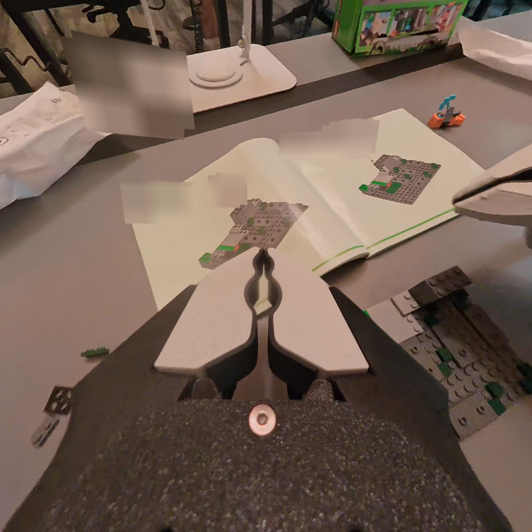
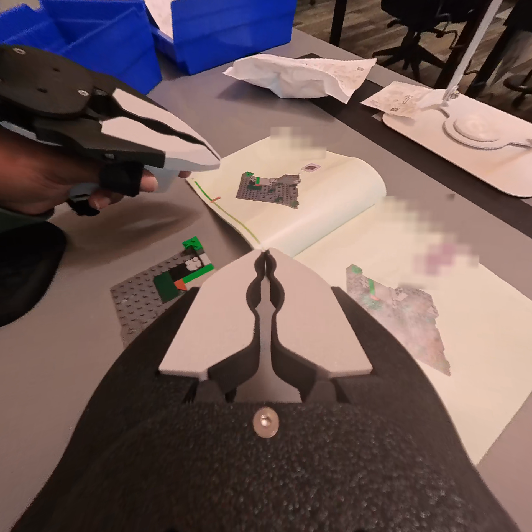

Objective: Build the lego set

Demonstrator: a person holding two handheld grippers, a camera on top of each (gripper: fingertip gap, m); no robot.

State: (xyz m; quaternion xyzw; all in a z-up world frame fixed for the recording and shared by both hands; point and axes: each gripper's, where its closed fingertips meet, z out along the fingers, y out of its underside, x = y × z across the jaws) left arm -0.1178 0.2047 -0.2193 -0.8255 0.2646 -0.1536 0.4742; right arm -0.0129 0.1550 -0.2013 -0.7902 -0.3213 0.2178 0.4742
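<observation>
My left gripper is shut and empty, held above the left page of the open instruction booklet. The grey baseplate build with green and dark bricks lies on the table at its right. My right gripper is shut and empty, over the booklet's front edge near the spine. The same build lies to its left. The left gripper also shows in the right wrist view, held in a hand at the upper left. The right gripper's fingers show at the right edge of the left wrist view.
A small green piece and dark pieces lie left of my left gripper. A small orange model, the green set box, a white lamp base, paper bags and blue bins stand around. The left gripper's tips are roughly 12 cm from the right gripper's. From my left tips it is roughly 15 cm to the small green piece; from my right, 25 cm.
</observation>
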